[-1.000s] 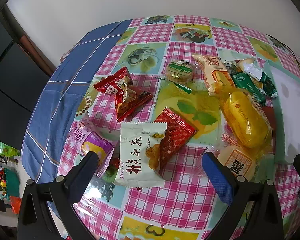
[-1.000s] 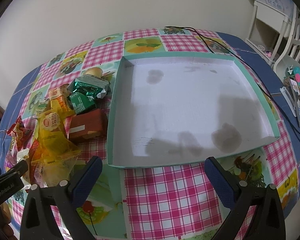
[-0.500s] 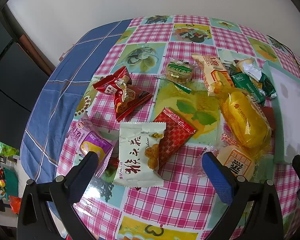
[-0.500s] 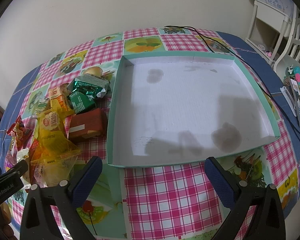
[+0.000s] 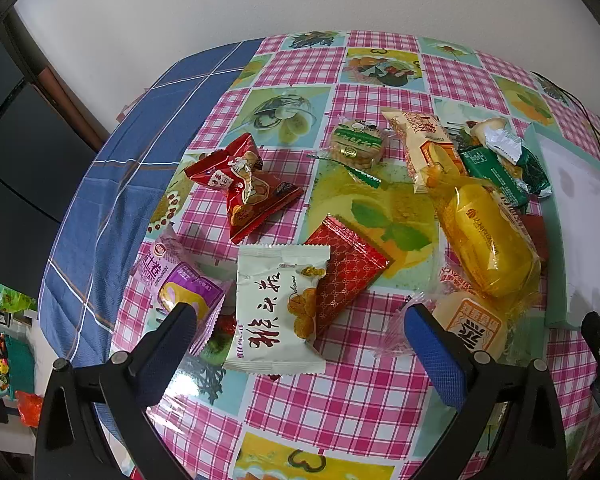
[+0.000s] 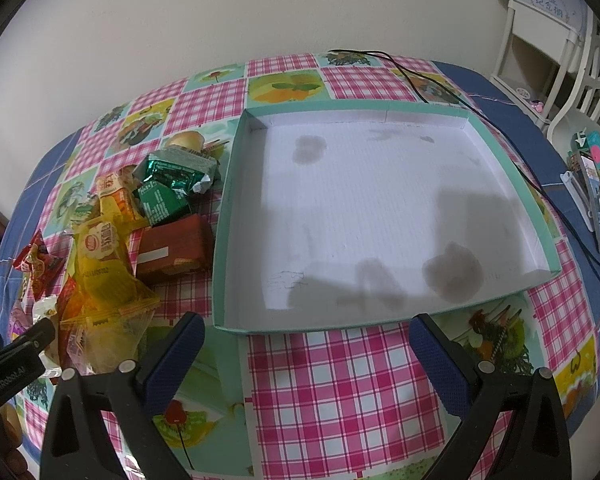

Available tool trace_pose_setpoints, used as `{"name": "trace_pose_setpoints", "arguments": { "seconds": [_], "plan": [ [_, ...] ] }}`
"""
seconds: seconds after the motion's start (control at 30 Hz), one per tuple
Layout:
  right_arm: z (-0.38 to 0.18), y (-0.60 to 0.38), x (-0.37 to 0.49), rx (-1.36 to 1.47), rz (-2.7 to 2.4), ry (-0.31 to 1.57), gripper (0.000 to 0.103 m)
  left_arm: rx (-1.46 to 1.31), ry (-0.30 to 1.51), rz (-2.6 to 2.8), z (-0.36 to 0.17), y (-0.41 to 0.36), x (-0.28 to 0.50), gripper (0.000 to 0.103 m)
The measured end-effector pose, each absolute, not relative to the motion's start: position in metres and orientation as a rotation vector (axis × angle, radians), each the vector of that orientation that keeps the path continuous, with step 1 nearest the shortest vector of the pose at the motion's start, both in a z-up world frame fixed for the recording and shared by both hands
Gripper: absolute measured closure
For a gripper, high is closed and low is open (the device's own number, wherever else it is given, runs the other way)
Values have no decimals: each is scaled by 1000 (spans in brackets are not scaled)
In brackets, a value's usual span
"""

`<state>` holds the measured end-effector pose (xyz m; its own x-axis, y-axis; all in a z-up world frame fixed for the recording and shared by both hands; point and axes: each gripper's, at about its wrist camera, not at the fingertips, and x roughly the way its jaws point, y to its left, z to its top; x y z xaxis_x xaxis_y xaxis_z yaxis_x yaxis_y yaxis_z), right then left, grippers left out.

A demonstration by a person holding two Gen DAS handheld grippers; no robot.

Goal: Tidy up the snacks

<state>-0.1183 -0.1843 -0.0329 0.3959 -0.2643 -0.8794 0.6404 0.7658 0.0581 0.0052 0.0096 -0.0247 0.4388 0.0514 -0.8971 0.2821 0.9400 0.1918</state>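
Observation:
Several wrapped snacks lie scattered on the checked tablecloth in the left wrist view. A white packet [image 5: 278, 312] sits just ahead of my open left gripper [image 5: 296, 330], overlapping a red patterned packet [image 5: 350, 270]. A purple packet [image 5: 180, 284] lies by the left finger, a red candy bag [image 5: 244, 186] farther off, a yellow cake packet [image 5: 486, 240] to the right. My right gripper [image 6: 306, 342] stands open and holds nothing, just before the near rim of an empty teal-edged tray [image 6: 384, 322]. The snack pile [image 6: 108, 248] lies left of the tray.
A black cable [image 6: 428, 88] runs along the tray's far right side. A phone and small items [image 6: 596, 204] lie on the blue cloth at the right. White furniture [image 6: 540, 40] stands beyond the table. The left gripper's body [image 6: 12, 360] shows at the right view's left edge.
The left gripper's view has shifted very slightly; the snacks sit a touch lower left in frame. The right gripper and tray have not moved.

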Motion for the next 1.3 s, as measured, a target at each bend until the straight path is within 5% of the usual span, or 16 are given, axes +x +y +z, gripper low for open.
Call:
{"name": "trace_pose_setpoints", "arguments": {
  "seconds": [0.77, 1.3],
  "plan": [
    [-21, -153, -92, 479, -425, 971, 0, 159, 1033, -137, -1, 64, 25, 0],
    [-46, -90, -43, 439, -282, 1044, 0, -2, 1135, 5, -42, 132, 68, 0]
  ]
}}
